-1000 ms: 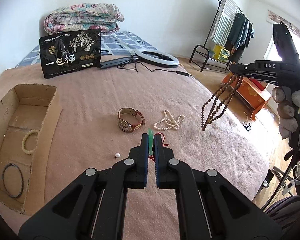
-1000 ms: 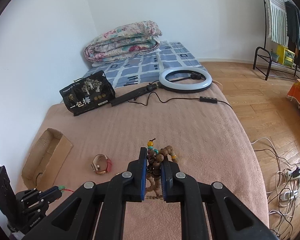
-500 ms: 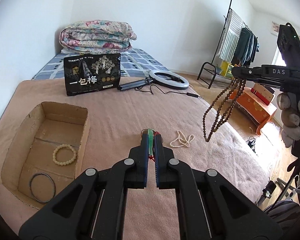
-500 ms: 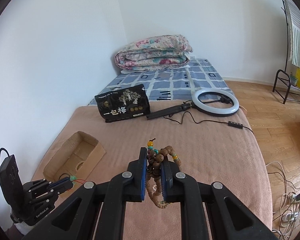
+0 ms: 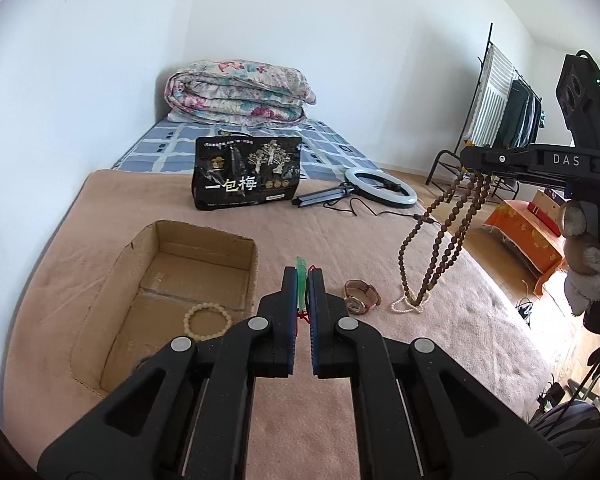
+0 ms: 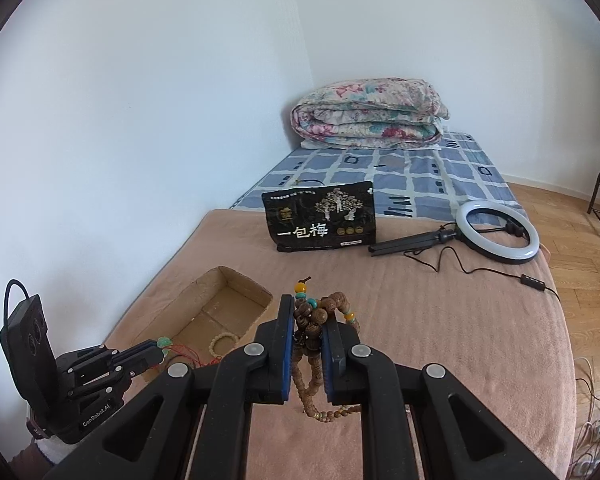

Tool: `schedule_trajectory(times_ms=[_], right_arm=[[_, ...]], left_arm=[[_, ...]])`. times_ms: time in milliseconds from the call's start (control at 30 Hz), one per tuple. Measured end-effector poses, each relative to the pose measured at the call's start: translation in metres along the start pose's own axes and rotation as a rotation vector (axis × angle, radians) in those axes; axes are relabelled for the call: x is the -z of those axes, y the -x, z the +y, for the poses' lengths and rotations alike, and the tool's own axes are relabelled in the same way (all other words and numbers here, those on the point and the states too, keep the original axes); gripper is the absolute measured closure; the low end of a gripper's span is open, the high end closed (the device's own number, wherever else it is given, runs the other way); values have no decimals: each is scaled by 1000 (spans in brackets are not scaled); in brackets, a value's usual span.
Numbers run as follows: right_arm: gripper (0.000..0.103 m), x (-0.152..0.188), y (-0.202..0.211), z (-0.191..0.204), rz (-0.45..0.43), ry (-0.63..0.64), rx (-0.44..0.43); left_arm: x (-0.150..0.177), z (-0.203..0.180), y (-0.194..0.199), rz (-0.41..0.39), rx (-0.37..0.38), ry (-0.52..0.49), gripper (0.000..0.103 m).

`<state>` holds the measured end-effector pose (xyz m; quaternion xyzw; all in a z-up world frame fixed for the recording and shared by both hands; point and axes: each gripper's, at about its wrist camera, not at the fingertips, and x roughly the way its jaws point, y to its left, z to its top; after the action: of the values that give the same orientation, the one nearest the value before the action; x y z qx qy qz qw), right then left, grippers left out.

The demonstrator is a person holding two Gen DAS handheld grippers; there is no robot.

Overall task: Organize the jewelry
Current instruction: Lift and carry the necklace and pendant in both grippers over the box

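Left wrist view: the left hand-held gripper [image 5: 302, 276] pinches a green pendant [image 5: 300, 280] beside the cardboard box [image 5: 204, 236] near the bed's left edge; the right hand-held gripper [image 6: 306, 316] clamps wooden beads [image 6: 318, 312]. Carrying step, I judge; next, lower each into the box and release.

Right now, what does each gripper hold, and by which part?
The left gripper is shut on a green pendant, with its red cord trailing below. The right gripper is shut on a wooden bead necklace near its top, loops hanging.
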<state>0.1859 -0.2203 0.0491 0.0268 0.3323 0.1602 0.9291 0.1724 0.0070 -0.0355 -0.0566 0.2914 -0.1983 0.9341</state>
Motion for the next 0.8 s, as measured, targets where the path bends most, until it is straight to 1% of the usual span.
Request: schedule_trajectory(times_ms=[233,433,667,800], right_arm=[[94,-13,-27,33,13,32,-53],[94,-21,-49,58,30,47,-99],[94,-26,-73,82,53,69,-127],[94,-32,-84,95,56,79,-136]], left_arm=[[-1,34,12,-12,-74,17,100],[-1,62,17,-15,-118,42,100],[-1,82,15,-15,-144,60,100],[-1,88,13,-16,-143,71,100]])
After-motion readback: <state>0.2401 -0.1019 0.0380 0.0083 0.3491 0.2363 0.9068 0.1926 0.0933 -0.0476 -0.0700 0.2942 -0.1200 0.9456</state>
